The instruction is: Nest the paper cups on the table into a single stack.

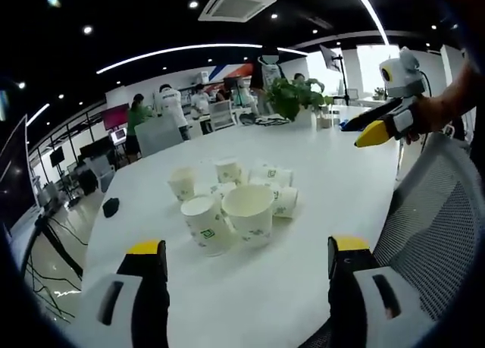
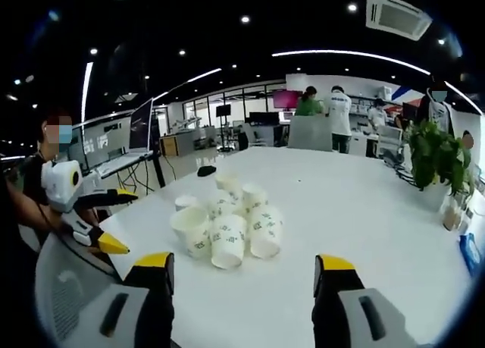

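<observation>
Several white paper cups with green print [image 1: 231, 200] sit in a loose cluster on the white table [image 1: 318, 174], some upright and some on their sides. The nearest two, a wide-mouthed one [image 1: 250, 211] and its neighbour [image 1: 203, 223], stand just beyond my left gripper [image 1: 246, 246], which is open and holds nothing. In the right gripper view the same cluster of cups [image 2: 227, 227] lies ahead of my right gripper [image 2: 241, 263], also open and holding nothing. The right gripper [image 1: 371, 128] hovers above the table's right edge, and the left gripper [image 2: 114, 223] is low at the left.
A potted plant [image 1: 292, 98] [image 2: 436, 155] stands on the far end of the table. A small black object [image 1: 111, 206] [image 2: 205, 170] lies near one edge. A mesh chair back [image 1: 432, 204] [image 2: 68, 280] is close to me. People [image 2: 337, 109] stand at desks beyond.
</observation>
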